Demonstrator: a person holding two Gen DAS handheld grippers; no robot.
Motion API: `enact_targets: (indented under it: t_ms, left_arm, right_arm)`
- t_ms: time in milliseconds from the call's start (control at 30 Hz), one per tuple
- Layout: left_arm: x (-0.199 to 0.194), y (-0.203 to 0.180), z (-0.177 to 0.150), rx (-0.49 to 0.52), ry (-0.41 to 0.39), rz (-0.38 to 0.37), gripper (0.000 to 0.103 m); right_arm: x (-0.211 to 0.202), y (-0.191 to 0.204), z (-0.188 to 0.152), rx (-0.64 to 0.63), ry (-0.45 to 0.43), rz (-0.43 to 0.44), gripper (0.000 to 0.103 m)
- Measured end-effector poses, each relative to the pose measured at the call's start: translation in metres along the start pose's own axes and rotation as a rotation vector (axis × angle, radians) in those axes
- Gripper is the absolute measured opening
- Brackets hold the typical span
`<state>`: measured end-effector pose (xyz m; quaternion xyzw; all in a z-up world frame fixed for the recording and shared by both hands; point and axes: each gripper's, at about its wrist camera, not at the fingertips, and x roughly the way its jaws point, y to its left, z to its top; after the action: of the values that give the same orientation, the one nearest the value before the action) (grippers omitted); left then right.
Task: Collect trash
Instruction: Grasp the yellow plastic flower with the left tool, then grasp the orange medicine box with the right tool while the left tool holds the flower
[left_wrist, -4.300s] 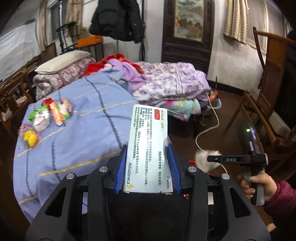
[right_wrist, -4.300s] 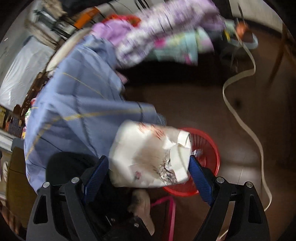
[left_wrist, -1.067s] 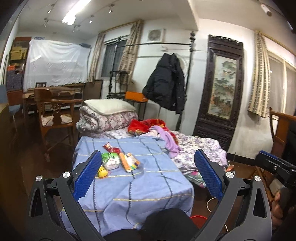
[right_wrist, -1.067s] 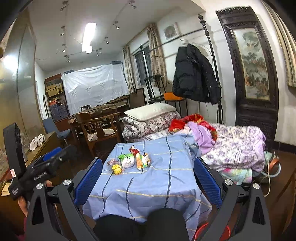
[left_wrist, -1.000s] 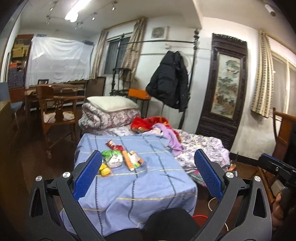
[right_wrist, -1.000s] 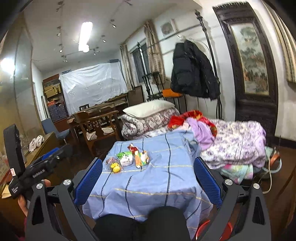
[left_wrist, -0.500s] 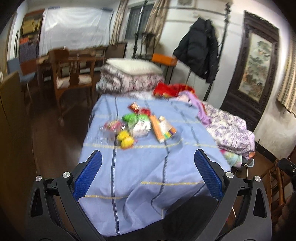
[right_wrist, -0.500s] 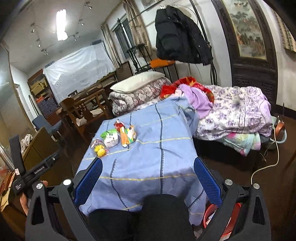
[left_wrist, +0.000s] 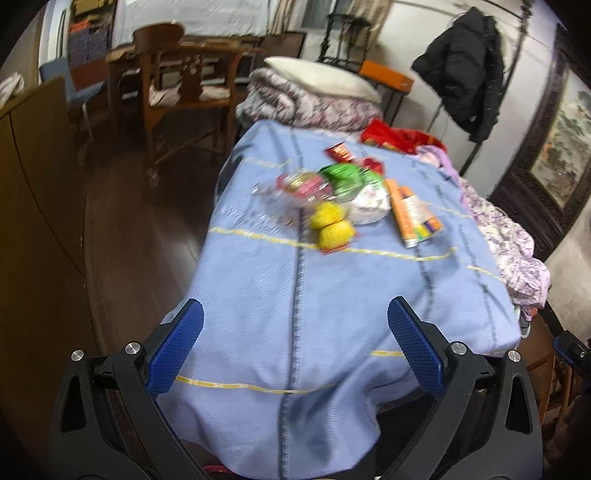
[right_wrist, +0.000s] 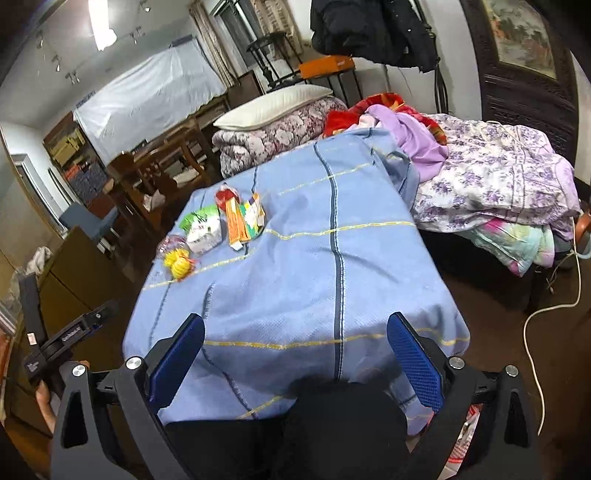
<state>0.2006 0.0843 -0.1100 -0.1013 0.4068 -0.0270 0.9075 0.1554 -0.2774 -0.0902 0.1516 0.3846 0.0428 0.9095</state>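
Trash lies in a pile on the blue-cloth table (left_wrist: 295, 302): a yellow wrapper (left_wrist: 332, 227), a green packet (left_wrist: 343, 177), a white packet (left_wrist: 369, 201), an orange box (left_wrist: 412, 214) and a red wrapper (left_wrist: 340, 152). My left gripper (left_wrist: 293, 332) is open and empty over the table's near end, short of the pile. The right wrist view shows the same yellow wrapper (right_wrist: 179, 264), white packet (right_wrist: 203, 232) and orange box (right_wrist: 236, 221) at far left. My right gripper (right_wrist: 295, 339) is open and empty above the near edge.
A red basket (right_wrist: 461, 446) peeks out on the floor at lower right. Folded bedding (right_wrist: 498, 192) lies right of the table, with a white cable (right_wrist: 532, 332) on the floor. A wooden chair (left_wrist: 177, 74) and a brown cabinet (left_wrist: 37, 221) stand to the left.
The medicine box and the crumpled paper held 4.3 s ago are gone from both grippers. Over the last second both views have tipped down and moved closer to the table.
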Motion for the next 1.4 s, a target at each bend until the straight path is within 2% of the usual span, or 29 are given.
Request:
enact_targets:
  t_ms: [167, 367, 467, 567, 633, 767, 800, 867, 1000, 1167, 1400]
  left_arm:
    - [0.028, 0.009, 0.01, -0.001, 0.064, -0.009, 0.096]
    - [0.056, -0.005, 0.042, 0.044, 0.04, 0.001, 0.096]
    - [0.078, -0.017, 0.054, 0.076, 0.047, -0.018, 0.096]
    - [0.099, -0.029, 0.061, 0.114, 0.036, -0.001, 0.095]
    - [0.112, -0.032, 0.066, 0.116, 0.043, -0.003, 0.087]
    - [0.131, -0.034, 0.07, 0.109, 0.088, -0.048, 0.05]
    - [0.13, -0.034, 0.069, 0.108, 0.094, -0.076, 0.038]
    - [0.12, -0.038, 0.063, 0.108, 0.089, -0.11, 0.037]
    - [0.075, -0.048, 0.039, 0.136, 0.044, -0.19, 0.037]
    - [0.04, -0.046, 0.018, 0.133, 0.023, -0.225, 0.037]
    - [0.016, -0.014, 0.004, 0.065, 0.0, -0.199, 0.037]
  right_arm:
    - [0.035, 0.01, 0.002, -0.021, 0.022, 0.016, 0.097]
    - [0.044, 0.024, -0.001, -0.1, -0.012, 0.012, 0.097]
    - [0.044, 0.023, 0.001, -0.12, -0.04, 0.002, 0.097]
    - [0.045, 0.017, 0.004, -0.114, -0.049, 0.014, 0.097]
    - [0.048, 0.014, 0.005, -0.112, -0.044, 0.012, 0.097]
    - [0.051, 0.01, 0.006, -0.101, -0.037, 0.011, 0.097]
    - [0.05, 0.009, 0.007, -0.099, -0.038, 0.01, 0.097]
    - [0.048, 0.009, 0.007, -0.098, -0.044, 0.009, 0.097]
    - [0.041, 0.013, 0.006, -0.098, -0.059, 0.019, 0.097]
    - [0.033, 0.024, 0.004, -0.11, -0.066, 0.045, 0.097]
    - [0.025, 0.044, 0.011, -0.147, -0.083, 0.078, 0.097]
